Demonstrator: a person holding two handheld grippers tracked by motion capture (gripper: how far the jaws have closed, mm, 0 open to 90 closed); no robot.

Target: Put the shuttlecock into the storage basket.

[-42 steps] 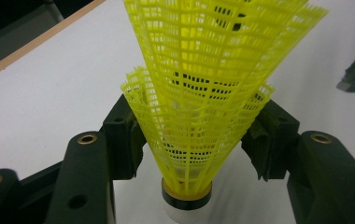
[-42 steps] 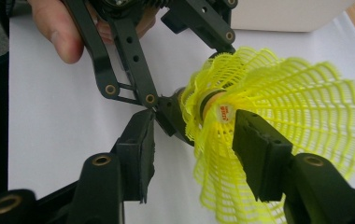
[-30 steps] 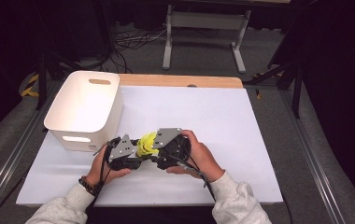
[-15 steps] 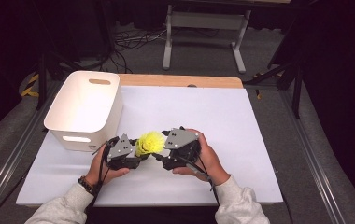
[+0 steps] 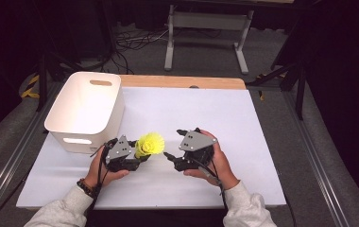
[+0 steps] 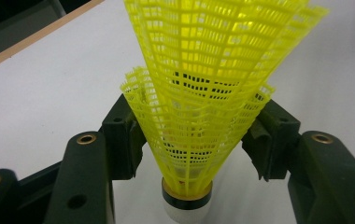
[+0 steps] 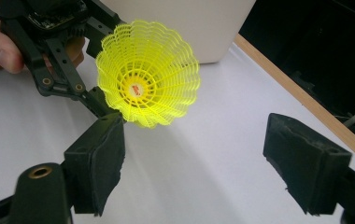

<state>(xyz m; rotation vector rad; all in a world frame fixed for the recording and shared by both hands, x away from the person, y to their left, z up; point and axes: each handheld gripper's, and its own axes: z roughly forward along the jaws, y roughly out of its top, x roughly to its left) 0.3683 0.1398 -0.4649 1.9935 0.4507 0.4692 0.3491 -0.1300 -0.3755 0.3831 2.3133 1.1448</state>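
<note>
- The yellow shuttlecock (image 5: pixel 150 143) sits above the white table (image 5: pixel 262 156), a little in front of the white bin (image 5: pixel 85 111), between the two hands.
- In the left gripper view it looks like two shuttlecocks (image 6: pixel 203 112) nested one in the other: a shorter skirt rim rings a longer one, over one cork base at the bottom.
- Its long axis runs from the cork base, deep between the left jaws, out to the open skirt, which faces the right hand; in the right gripper view the skirt mouth (image 7: pixel 147 74) looks almost straight at the camera.
- The left gripper (image 5: pixel 140 156) is clamped on the lower skirt, one pad on each side.
- The right gripper (image 5: pixel 168 156) lies just beside the skirt rim but apart from it; its jaws have just been opening, stand wide and have nothing between them.
- My reading: any pull to separate the pair would run along this axis, away from the left hand, and the right hand is the free one.
</note>
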